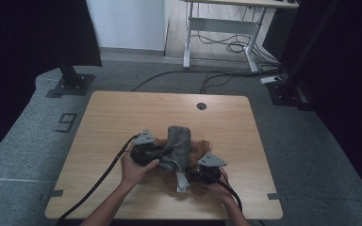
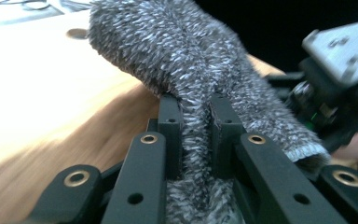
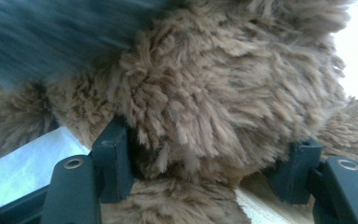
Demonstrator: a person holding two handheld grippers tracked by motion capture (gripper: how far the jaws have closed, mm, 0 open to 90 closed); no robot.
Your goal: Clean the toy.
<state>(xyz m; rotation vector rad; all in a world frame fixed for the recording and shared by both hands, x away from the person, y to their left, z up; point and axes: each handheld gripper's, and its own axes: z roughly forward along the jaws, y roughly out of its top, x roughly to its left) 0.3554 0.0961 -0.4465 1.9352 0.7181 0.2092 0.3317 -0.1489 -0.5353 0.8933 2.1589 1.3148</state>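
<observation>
A grey fuzzy cloth (image 1: 179,145) stands lifted over a brown plush toy (image 1: 201,149) at the table's near middle. In the high view my left gripper (image 1: 161,153) comes from the left and is shut on the cloth's lower part. In the left gripper view (image 2: 196,106) a fold of the grey cloth (image 2: 191,60) is pinched between the jaws and rises above them. My right gripper (image 1: 191,175) reaches in from the right. Its jaws (image 3: 209,156) stand wide around a thick lump of the brown plush (image 3: 214,93), and fur presses against both pads.
The wooden table (image 1: 122,117) has a round cable hole (image 1: 201,106) at the back. A small pale piece (image 1: 182,182) lies by the plush near the front edge. Black stands (image 1: 70,80) and a desk with cables (image 1: 226,28) are on the floor behind.
</observation>
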